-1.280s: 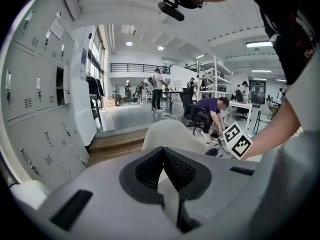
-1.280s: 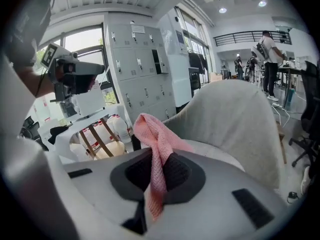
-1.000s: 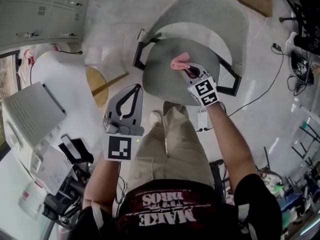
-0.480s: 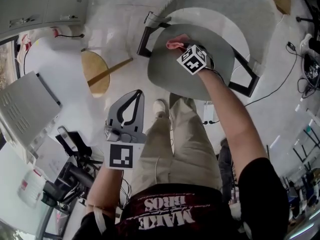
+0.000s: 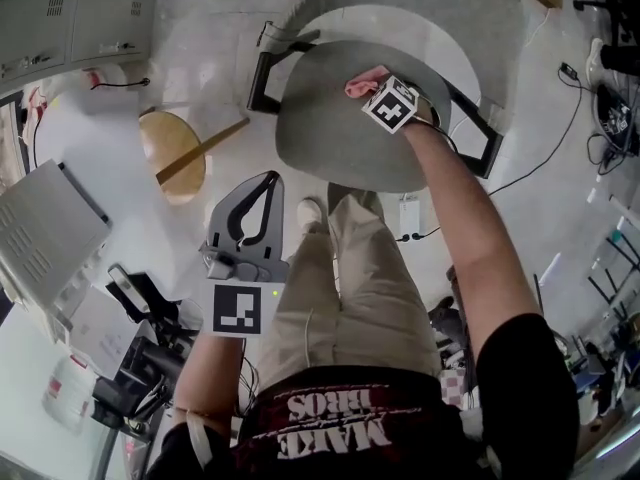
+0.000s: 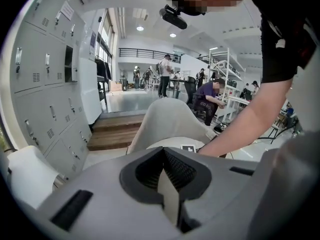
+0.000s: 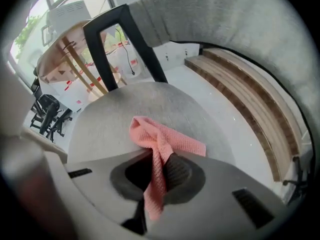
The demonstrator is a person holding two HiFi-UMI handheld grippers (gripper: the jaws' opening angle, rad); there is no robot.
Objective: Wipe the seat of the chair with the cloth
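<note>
Since your right claw [image 5: 371, 92] is clamped on the cloth [image 7: 161, 140] near the back of the seat [image 5: 330, 146], most of it lies toward you; your left claw [image 5: 257, 204] is closed on nothing.

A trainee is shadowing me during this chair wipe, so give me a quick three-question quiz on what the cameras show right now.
1. True or false: the left gripper is holding the cloth.
2. Where on the seat is the cloth?
A. on the far part, toward the backrest
B. at the front edge, by the person's legs
C. hanging off the side
3. Fill in: the left gripper is shut and holds ____.

Key: 1 false, the right gripper is shut on it; 2 A; 3 nothing.
</note>
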